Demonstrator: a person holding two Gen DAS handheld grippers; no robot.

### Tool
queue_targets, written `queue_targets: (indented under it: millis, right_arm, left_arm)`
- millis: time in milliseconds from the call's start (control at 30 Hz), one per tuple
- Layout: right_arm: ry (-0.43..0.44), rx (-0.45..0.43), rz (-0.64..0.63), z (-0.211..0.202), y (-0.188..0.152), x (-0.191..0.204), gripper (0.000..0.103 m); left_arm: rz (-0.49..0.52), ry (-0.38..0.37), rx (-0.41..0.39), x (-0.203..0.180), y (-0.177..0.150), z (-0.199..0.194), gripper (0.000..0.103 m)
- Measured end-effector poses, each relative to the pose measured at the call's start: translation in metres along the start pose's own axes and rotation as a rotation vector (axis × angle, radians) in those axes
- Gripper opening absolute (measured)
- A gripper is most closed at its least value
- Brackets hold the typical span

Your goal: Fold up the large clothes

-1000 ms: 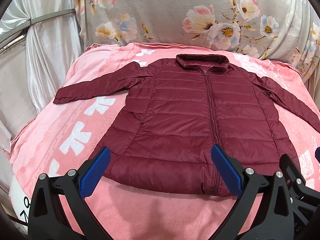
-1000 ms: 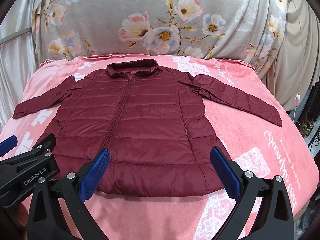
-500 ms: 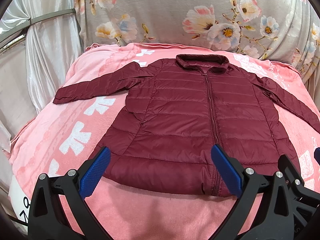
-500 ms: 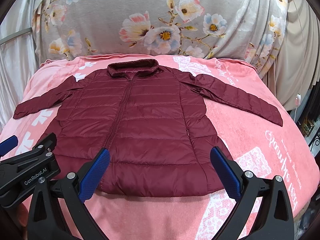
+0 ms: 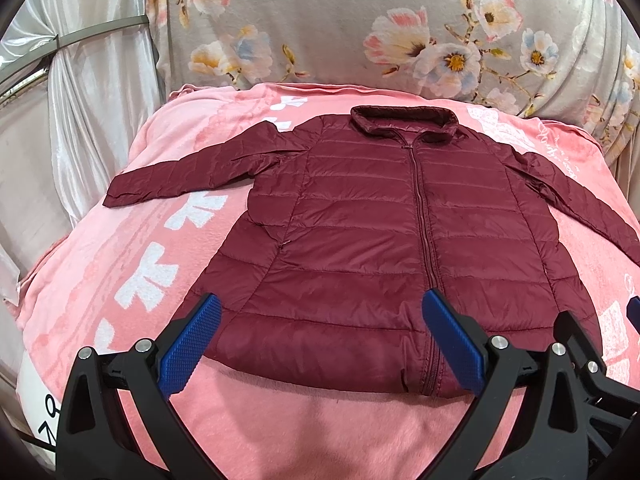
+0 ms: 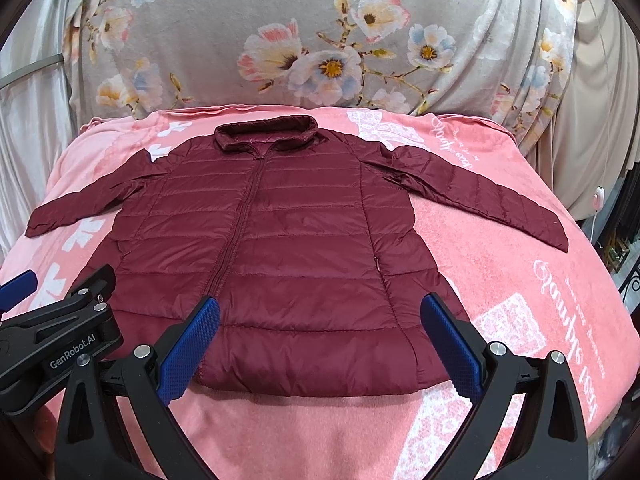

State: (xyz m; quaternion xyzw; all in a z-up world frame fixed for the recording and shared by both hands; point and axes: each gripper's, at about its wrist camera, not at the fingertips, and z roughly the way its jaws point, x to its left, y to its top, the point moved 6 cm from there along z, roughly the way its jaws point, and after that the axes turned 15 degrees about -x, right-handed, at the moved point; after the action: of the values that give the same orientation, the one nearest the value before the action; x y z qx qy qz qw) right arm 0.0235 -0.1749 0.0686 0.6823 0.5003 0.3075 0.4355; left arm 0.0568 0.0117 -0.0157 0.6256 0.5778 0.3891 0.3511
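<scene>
floral grey fabric [image 5: 328, 28] hangs as a backdrop behind the bed, with pale satin curtains [image 5: 92, 92] off to my left side. below it a pink blanket [image 5: 132, 216] with white bow prints and white script covers the whole surface, and the maroon puffer jacket [image 5: 384, 232] lies flat on it, front up, zipped closed, collar [image 5: 404, 118] toward the backdrop and hem toward me. both sleeves are spread outward: the one on my left [image 5: 188, 172] angles out across the white bows, the one on my right [image 6: 480, 196] slants down toward the blanket's far side, near the script.

my left gripper [image 5: 320, 338] hovers just over the near hem, blue pads spread wide apart, nothing between them; the zipper's lower end sits just beside its right pad. my right gripper [image 6: 318, 338] is the same, fingers wide apart and empty, framing the hem's right half (its left pad lines up close to the zipper). the two grippers sit side by side, close together: from the right wrist view the left one's black body marked "genrobot.ai" shows at the lower left edge. neither pad touches the jacket as far as i can tell.
</scene>
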Motion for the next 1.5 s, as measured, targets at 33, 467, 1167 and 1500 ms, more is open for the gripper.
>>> queue_targets:
  millis: [33,467,1167,1500]
  right_arm:
    - [0.0,0.002,0.001,0.001,-0.001,0.0,0.098]
    - [-0.011,-0.003,0.01,0.01,0.001,-0.009,0.098]
    - [-0.309,-0.05,0.634,0.133,0.004,-0.339,0.097]
    - [-0.393,-0.044,0.929,0.192,-0.036,-0.444,0.08]
  left_arm:
    - [0.0,0.0,0.001,-0.001,0.0,0.001,0.098]
    - [-0.003,0.008,0.009,-0.001,-0.001,0.013,0.098]
    - [-0.055,0.099,-0.06,0.034,0.03,0.054,0.098]
    - [-0.05,0.095,-0.063,0.027,0.033,0.083,0.098]
